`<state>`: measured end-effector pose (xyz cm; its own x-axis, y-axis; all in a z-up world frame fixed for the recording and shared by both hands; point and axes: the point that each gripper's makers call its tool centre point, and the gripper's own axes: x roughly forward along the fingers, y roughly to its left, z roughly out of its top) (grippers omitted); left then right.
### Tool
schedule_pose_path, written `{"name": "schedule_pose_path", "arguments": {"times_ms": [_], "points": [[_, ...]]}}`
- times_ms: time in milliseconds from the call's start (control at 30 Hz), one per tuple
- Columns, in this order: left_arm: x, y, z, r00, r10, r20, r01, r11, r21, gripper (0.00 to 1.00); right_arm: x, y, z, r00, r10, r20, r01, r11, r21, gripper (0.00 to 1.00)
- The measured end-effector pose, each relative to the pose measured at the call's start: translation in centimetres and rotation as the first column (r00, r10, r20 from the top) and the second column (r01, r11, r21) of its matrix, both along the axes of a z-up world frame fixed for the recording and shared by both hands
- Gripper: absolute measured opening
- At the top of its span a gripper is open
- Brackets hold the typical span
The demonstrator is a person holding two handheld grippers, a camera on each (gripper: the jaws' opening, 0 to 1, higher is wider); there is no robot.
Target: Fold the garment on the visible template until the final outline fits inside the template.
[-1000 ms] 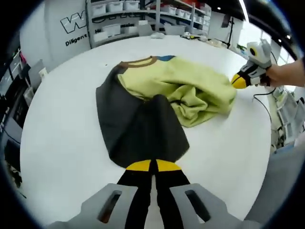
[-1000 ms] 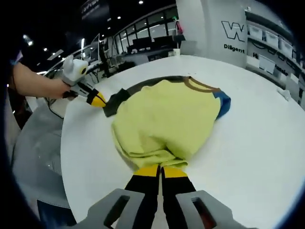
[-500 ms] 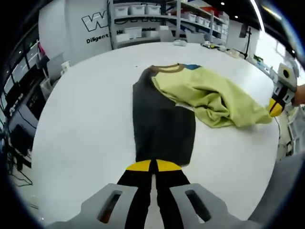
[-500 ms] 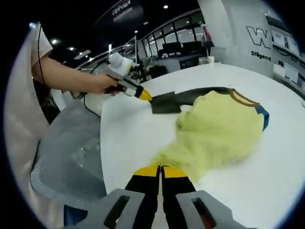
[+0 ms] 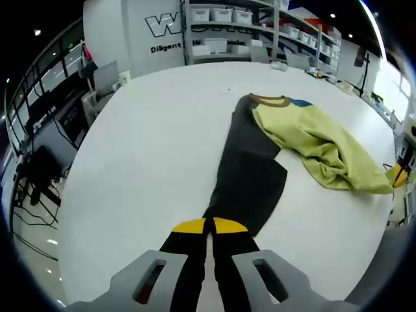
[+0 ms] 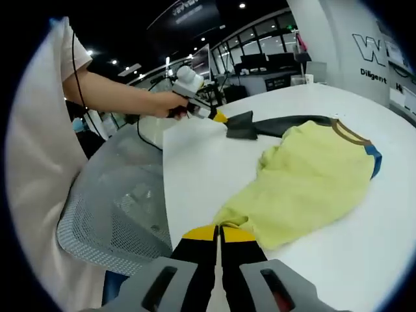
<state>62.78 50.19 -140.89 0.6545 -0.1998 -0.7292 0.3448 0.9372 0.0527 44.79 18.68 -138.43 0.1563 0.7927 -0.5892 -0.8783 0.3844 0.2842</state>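
Note:
The garment lies on the white table (image 5: 149, 143), dark grey on one side (image 5: 250, 175) and yellow-green on the other (image 5: 318, 143), with a brown collar (image 5: 270, 99) at the far end. My left gripper (image 5: 209, 225) is shut on the dark hem. In the right gripper view it shows as a yellow tip (image 6: 220, 117) in a hand (image 6: 175, 103), pinching the dark corner (image 6: 244, 125). My right gripper (image 6: 219, 231) is shut on the yellow-green hem (image 6: 312, 185). Its yellow tip (image 5: 398, 174) shows in the left gripper view at that cloth's far right end.
The table's near edge runs just beside both grippers. A grey mesh chair (image 6: 110, 208) stands below it, and the person's white shirt (image 6: 32, 162) is close on the left. Shelves with white bins (image 5: 260, 26) stand far behind the table.
Both grippers have drawn back and apart while holding the hems. The bunched garment has stretched out into two long flaps joined at the collar.

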Motion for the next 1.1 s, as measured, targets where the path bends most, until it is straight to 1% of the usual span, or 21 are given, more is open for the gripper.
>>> {"name": "schedule_pose_path", "arguments": {"times_ms": [33, 100, 133, 200, 233, 333, 367, 400, 467, 500, 533, 633, 667, 700, 733, 767, 800, 833, 900, 967, 1100], "points": [[0.2, 0.4, 0.2, 1.0, -0.003, 0.006, 0.003, 1.0, 0.022, 0.06, -0.3, 0.2, 0.0, 1.0, 0.015, -0.003, -0.015, 1.0, 0.004, 0.0], [0.5, 0.5, 0.9, 1.0, 0.002, 0.023, -0.002, 1.0, 0.017, 0.09, -0.7, 0.4, 0.2, 0.999, 0.037, -0.007, -0.037, 0.999, 0.005, 0.0], [0.6, 0.4, 1.5, 0.999, 0.012, 0.035, -0.013, 1.0, 0.022, 0.14, -1.0, 0.8, 0.6, 0.998, 0.061, -0.014, -0.06, 0.998, 0.035, 0.0], [0.7, -0.3, 2.0, 0.998, 0.001, 0.056, -0.002, 1.0, 0.023, 0.19, -0.4, 0.9, 1.2, 0.999, 0.036, -0.003, -0.036, 0.998, 0.046, 0.0], [0.8, -2.0, 2.6, 0.996, -0.039, 0.082, 0.041, 0.999, -0.022, 0.18, -0.1, 0.9, 1.4, 1.0, 0.022, -0.006, -0.022, 0.998, 0.052, 0.0], [0.3, -6.0, 3.2, 0.986, -0.136, 0.102, 0.141, 0.989, -0.044, 0.19, 0.7, 1.0, 1.9, 1.0, -0.002, 0.006, 0.002, 0.997, 0.071, 0.04], [-0.1, -8.4, 3.4, 0.977, -0.184, 0.108, 0.194, 0.978, -0.082, 0.2, 1.2, 0.7, 1.9, 1.0, -0.012, 0.015, 0.011, 0.998, 0.058, 0.05], [-0.2, -9.2, 3.5, 0.973, -0.201, 0.113, 0.212, 0.973, -0.092, 0.22, 1.8, 0.4, 1.8, 0.999, -0.031, 0.024, 0.03, 0.998, 0.046, 0.07], [-1.2, -13.0, 3.8, 0.945, -0.306, 0.119, 0.318, 0.943, -0.101, 0.26, 3.3, -0.3, 1.6, 0.995, -0.096, 0.036, 0.095, 0.994, 0.046, 0.11], [-1.9, -15.7, 4.1, 0.922, -0.361, 0.138, 0.378, 0.916, -0.133, 0.27, 4.0, -0.7, 1.5, 0.991, -0.126, 0.04, 0.124, 0.991, 0.04, 0.11], [-2.5, -17.2, 4.1, 0.909, -0.398, 0.127, 0.413, 0.9, -0.141, 0.26, 4.5, -1.0, 1.3, 0.988, -0.144, 0.048, 0.142, 0.989, 0.037, 0.11], [-4.4, -22.2, 4.0, 0.827, -0.543, 0.143, 0.558, 0.824, -0.101, 0.28, 6.3, -2.5, 0.4, 0.976, -0.213, 0.051, 0.213, 0.977, 0.008, 0.12], [-5.1, -24.2, 3.9, 0.794, -0.589, 0.154, 0.605, 0.791, -0.093, 0.28, 7.2, -3.0, 0.2, 0.971, -0.23, 0.066, 0.23, 0.973, 0.009, 0.12], [-5.5, -25.5, 3.9, 0.776, -0.61, 0.16, 0.628, 0.771, -0.105, 0.3, 7.7, -3.6, 0.0, 0.965, -0.255, 0.067, 0.255, 0.967, -0.001, 0.11], [-6.0, -27.4, 4.1, 0.744, -0.638, 0.197, 0.664, 0.738, -0.121, 0.32, 8.7, -4.2, -0.2, 0.955, -0.288, 0.07, 0.289, 0.957, 0.002, 0.11], [-6.4, -28.6, 4.2, 0.732, -0.646, 0.214, 0.678, 0.72, -0.146, 0.34, 9.4, -4.6, -0.3, 0.95, -0.302, 0.08, 0.302, 0.953, 0.003, 0.11], [-6.8, -29.2, 4.0, 0.729, -0.653, 0.205, 0.683, 0.713, -0.159, 0.34, 10.0, -5.2, -0.4, 0.943, -0.325, 0.076, 0.326, 0.945, -0.004, 0.11], [-7.6, -30.1, 3.6, 0.715, -0.675, 0.18, 0.699, 0.696, -0.167, 0.33, 11.2, -5.8, -0.4, 0.928, -0.366, 0.073, 0.366, 0.931, 0.008, 0.11], [-8.8, -31.6, 3.1, 0.651, -0.734, 0.193, 0.759, 0.635, -0.142, 0.32, 12.9, -6.9, -0.7, 0.911, -0.407, 0.072, 0.407, 0.913, 0.006, 0.14], [-9.8, -32.5, 2.4, 0.635, -0.757, 0.158, 0.773, 0.618, -0.147, 0.33, 14.4, -7.7, -1.1, 0.901, -0.427, 0.076, 0.429, 0.903, -0.004, 0.15], [-11.0, -33.8, 1.9, 0.602, -0.785, 0.146, 0.798, 0.585, -0.144, 0.34, 16.7, -8.3, -1.8, 0.883, -0.467, 0.049, 0.467, 0.884, 0.003, 0.18]]}}
